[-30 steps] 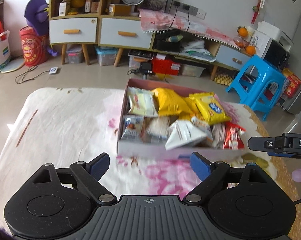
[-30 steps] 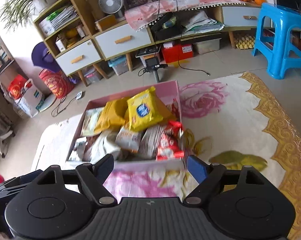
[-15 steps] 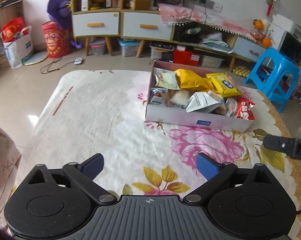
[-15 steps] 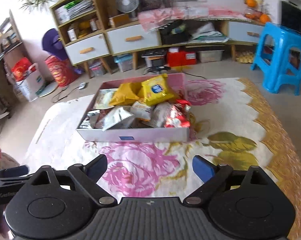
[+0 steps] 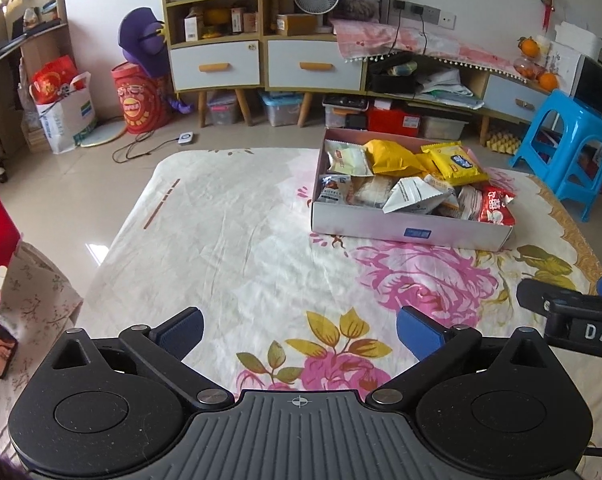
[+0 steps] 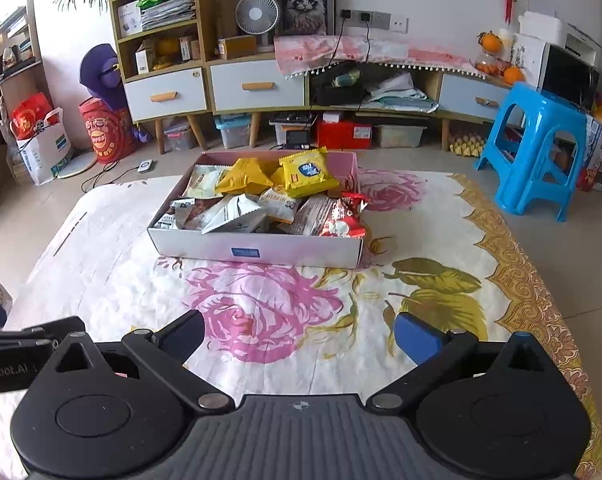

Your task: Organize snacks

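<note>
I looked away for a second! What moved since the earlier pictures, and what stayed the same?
Both grippers pulled back from the snack box: it looked close a second ago and now sits farther off across the flowered cloth. The left gripper and right gripper stayed open and empty. Nothing was grabbed or dropped. The snacks lie in the box as before.

Both tools (image 5: pixel 299 330) (image 6: pixel 299 334) agape, empty.

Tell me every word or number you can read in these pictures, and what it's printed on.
"DAS", cut off at the edge: on the right gripper seen from the left camera.
"Robot.AI", its start cut off: on the left gripper seen from the right camera.
Snack packets in the box, its blue sticker, the red drum and the shopping bag: print too small or blurred to read.
</note>
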`<state>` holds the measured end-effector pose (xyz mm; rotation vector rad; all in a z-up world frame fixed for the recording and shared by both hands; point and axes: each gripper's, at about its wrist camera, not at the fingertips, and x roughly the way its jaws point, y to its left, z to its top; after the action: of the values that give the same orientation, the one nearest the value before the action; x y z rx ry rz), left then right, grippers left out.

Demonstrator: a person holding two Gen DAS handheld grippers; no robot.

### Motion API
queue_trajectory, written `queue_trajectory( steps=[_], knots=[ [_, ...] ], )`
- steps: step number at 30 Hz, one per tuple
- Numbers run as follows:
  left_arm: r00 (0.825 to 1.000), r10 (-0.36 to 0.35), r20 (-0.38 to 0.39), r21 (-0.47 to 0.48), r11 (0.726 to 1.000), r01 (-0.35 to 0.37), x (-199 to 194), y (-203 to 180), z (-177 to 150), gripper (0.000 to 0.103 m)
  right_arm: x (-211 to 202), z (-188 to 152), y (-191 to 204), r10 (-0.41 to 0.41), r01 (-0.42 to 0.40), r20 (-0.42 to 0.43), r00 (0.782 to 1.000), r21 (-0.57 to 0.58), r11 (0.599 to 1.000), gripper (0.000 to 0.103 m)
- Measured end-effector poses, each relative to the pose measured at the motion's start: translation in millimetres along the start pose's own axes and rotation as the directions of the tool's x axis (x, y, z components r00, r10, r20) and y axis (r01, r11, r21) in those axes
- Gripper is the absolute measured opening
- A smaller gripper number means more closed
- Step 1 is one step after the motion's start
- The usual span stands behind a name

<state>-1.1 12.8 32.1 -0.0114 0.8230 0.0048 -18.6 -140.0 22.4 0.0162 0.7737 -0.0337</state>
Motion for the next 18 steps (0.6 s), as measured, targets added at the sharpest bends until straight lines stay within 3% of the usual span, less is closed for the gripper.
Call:
queue_trajectory(
  steps=[18],
  knots=[
    [0.999, 0.021, -0.027, -0.024, 0.999, -0.021, 1.4, -3.0, -5.4, 0.103, 4.4, -2.5, 0.3, -0.015, 0.015, -0.015, 1.000, 0.004, 1.000, 0.095]
  ],
)
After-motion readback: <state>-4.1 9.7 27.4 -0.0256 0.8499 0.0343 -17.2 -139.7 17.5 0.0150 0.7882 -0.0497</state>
